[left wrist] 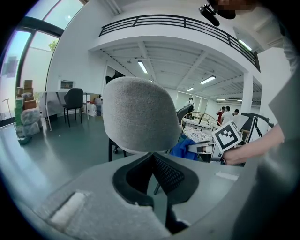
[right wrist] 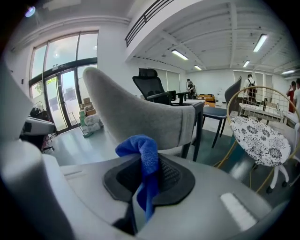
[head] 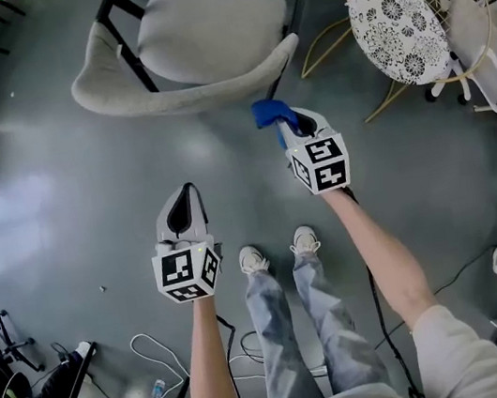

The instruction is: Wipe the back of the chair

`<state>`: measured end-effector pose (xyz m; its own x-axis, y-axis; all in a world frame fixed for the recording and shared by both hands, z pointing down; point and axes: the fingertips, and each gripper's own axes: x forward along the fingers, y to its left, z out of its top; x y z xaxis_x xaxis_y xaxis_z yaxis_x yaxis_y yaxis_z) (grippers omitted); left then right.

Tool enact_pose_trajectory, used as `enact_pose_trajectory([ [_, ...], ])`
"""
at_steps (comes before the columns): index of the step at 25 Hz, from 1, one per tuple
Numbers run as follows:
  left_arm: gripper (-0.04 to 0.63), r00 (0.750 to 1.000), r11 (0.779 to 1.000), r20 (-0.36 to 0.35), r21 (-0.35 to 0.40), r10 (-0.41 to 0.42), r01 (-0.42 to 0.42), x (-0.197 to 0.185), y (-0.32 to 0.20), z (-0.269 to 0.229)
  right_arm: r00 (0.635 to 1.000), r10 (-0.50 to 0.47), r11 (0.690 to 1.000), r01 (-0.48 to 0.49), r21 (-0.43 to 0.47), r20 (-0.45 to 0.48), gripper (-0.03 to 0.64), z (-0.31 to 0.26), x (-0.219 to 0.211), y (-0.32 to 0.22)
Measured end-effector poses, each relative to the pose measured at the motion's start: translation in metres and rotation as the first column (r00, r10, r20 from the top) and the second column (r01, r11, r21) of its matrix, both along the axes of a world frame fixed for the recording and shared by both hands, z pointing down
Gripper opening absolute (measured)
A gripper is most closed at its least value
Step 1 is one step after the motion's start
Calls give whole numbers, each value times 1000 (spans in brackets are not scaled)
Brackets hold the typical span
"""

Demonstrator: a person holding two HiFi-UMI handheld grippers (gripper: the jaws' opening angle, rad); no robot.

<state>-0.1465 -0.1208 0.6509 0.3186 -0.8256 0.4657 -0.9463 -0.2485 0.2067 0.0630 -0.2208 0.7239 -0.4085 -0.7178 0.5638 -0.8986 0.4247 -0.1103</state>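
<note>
The right gripper (right wrist: 148, 177) has its jaws closed on a folded blue microfibre cloth (right wrist: 143, 151), which sticks up between them. Just beyond stands a grey fabric-covered chair (right wrist: 136, 117), its curved back facing the gripper. A gold wire chair with a black-and-white patterned cushion (right wrist: 260, 140) stands to the right.

**No readable writing in view**

No word, number or brand name can be read anywhere. The only printed marks are black-and-white square patterns on the marker cube (head: 188, 271) of the left gripper (head: 184, 203) and on the marker cube (head: 320, 163) of the right gripper (head: 290, 129). They are blocky codes with no letters or digits. One such pattern also faces the left gripper view (left wrist: 228, 136). In that view, cardboard boxes (left wrist: 26, 89) stand stacked by the window and a framed panel (left wrist: 66, 85) hangs on the wall. Any print on them is too small and blurred to make out.
</note>
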Motion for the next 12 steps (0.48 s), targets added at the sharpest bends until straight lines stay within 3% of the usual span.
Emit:
enact_pose_trajectory([
  [12,5,999,999,6,1,-48,48,-50,19,-1,993,-115,993,115,-12,35,46,4,-106,5],
])
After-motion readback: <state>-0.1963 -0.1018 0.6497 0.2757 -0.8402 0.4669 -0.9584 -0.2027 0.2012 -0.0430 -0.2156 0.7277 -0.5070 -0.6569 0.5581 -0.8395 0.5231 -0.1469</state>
